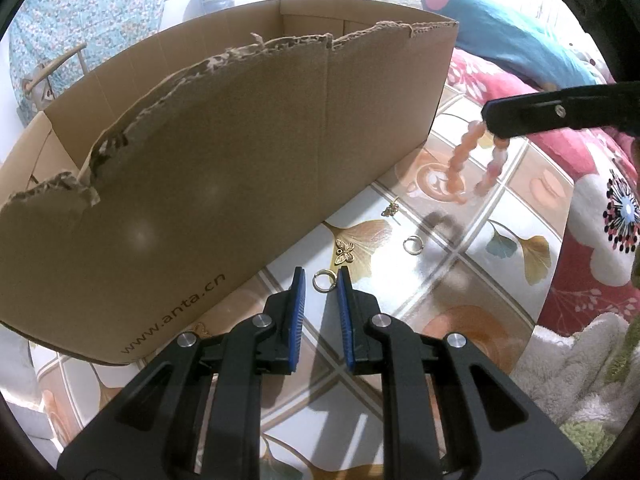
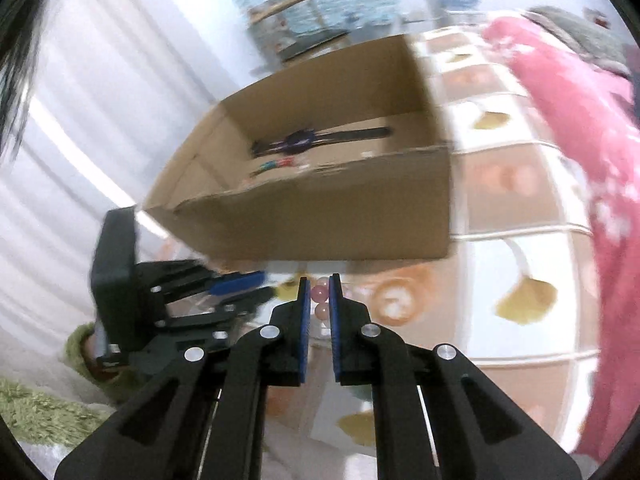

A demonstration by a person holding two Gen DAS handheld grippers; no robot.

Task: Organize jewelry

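Your right gripper [image 2: 319, 280] is clenched on a pink bead bracelet [image 1: 476, 160], pinching a couple of beads at the top of the loop while the rest hangs free in the air above the table [image 1: 460, 288], to the right of the box [image 1: 240, 160] and well clear of its wall. Judge it as light but limp: the beads are hard, smooth and probably slippery against the pads, and the string between them gives no stiffness, so the loop will swing with any quick move. Your grip across the strand at two neighbouring beads looks sound; squeezing on a single bead would risk it popping out. The loop's long axis runs roughly vertical, hanging down from the jaws, and the left view shows it slanting a little toward the lower left. Your left gripper [image 1: 320, 276] is released, its jaws standing apart low over the table with a small ring [image 1: 324, 281] lying between the tips, not yet pinched. That ring is thin, flat and stiff, hard to lift off the glossy cloth; take it across its width at the rim. A second ring [image 1: 412, 245] and a butterfly charm [image 1: 345, 253] lie just beyond, near the box's front wall. Inside the box, a dark watch [image 2: 320, 139] lies lengthwise along the floor.
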